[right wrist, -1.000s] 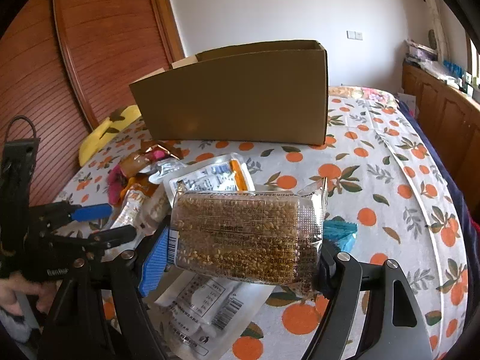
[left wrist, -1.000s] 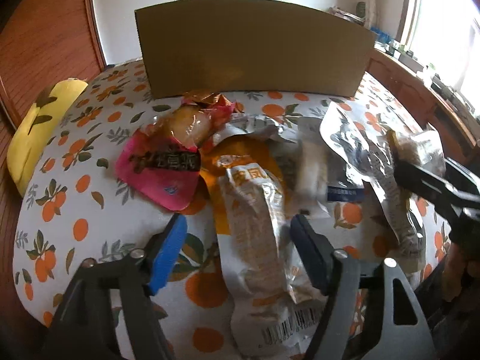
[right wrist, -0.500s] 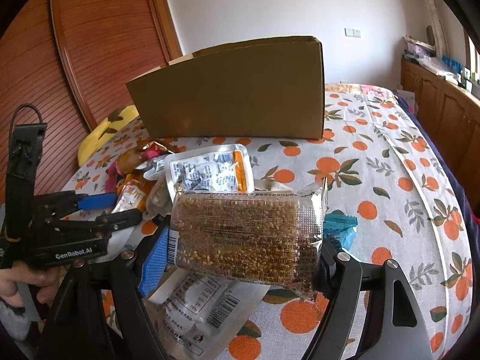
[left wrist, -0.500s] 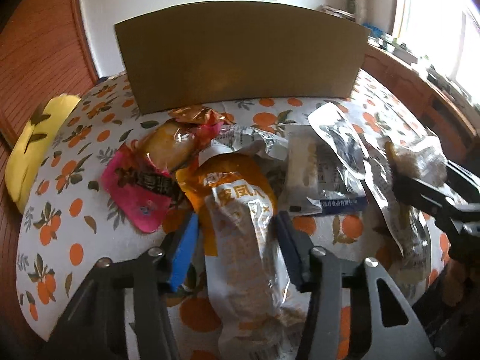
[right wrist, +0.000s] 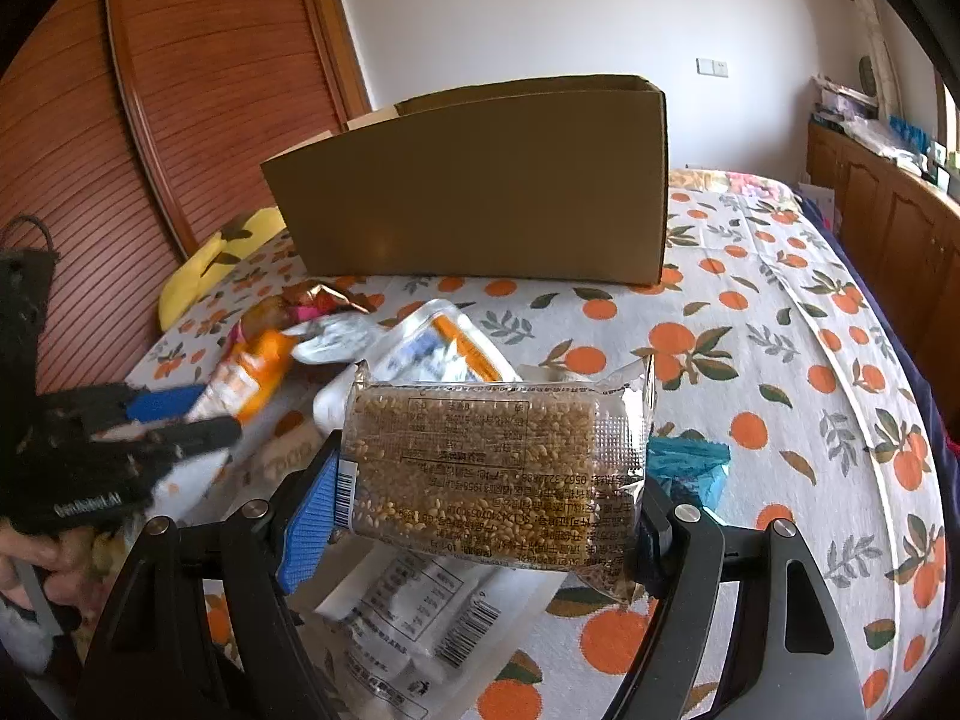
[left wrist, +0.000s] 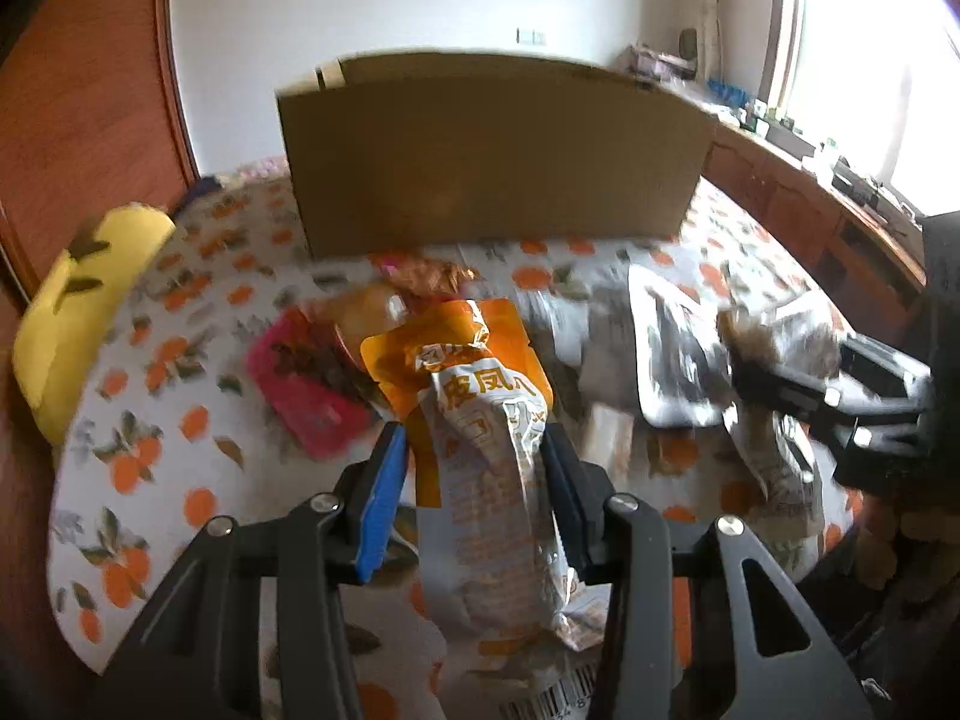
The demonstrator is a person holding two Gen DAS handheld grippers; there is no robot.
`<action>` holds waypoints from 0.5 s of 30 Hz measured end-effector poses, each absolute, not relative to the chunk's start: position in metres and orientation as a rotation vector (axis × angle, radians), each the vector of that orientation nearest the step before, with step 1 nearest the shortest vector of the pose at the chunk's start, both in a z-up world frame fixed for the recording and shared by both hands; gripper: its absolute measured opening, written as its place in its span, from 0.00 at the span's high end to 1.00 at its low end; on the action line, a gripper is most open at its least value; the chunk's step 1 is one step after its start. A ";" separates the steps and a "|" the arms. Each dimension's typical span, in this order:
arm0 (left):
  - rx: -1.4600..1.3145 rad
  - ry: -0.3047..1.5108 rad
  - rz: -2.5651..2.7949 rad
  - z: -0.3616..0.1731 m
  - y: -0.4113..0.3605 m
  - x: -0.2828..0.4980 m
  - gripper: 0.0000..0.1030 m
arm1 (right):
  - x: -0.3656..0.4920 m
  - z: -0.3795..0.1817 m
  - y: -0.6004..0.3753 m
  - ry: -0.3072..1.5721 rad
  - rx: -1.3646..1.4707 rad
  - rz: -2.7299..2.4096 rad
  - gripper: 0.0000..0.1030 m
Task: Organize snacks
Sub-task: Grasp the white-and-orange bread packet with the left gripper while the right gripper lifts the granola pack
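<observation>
Both tongs carry a snack above an orange-print bedspread (right wrist: 780, 324) as the sorting goes on. The left tongs (left wrist: 474, 474), whose jaws have just been closing, now pinch the sides of a long orange-and-white packet (left wrist: 486, 468); its sealed top stands beyond the fingertips and its barcode end trails back under the frame. The right tongs (right wrist: 489, 498) stand wide across a clear grain bar packet (right wrist: 486, 468), clamped end to end and held flat, facing the camera.

A cardboard box (right wrist: 480, 204) stands straight ahead of both tongs, open at the top, its near wall upright; it is judged to be where the snacks go. Between the tongs and the box lies the rest of the heap: a pink packet (left wrist: 312, 390) ahead and left of the left tongs, a white blue-printed pouch (right wrist: 432, 354) just beyond the grain bar, and more white wrappers under the right tongs.

The risks, as judged: the long packet is soft and gripped only at mid-length, so it could sag or slide out on the way up. Either load might clip the box's near wall if carried too low. The two tongs work close together and could collide.
</observation>
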State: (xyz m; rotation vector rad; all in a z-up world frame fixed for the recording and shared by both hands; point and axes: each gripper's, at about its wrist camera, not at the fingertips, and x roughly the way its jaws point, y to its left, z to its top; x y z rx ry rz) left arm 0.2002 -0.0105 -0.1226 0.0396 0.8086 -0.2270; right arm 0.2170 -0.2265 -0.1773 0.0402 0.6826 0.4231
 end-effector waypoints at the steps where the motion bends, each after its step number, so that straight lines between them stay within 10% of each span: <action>1: 0.033 0.797 -0.227 -0.118 -0.008 0.202 0.57 | 0.217 -0.177 -0.226 0.683 0.039 0.423 0.22; 15: 0.002 0.696 -0.256 -0.075 -0.002 0.215 0.56 | 0.223 -0.167 -0.217 0.677 0.008 0.429 0.22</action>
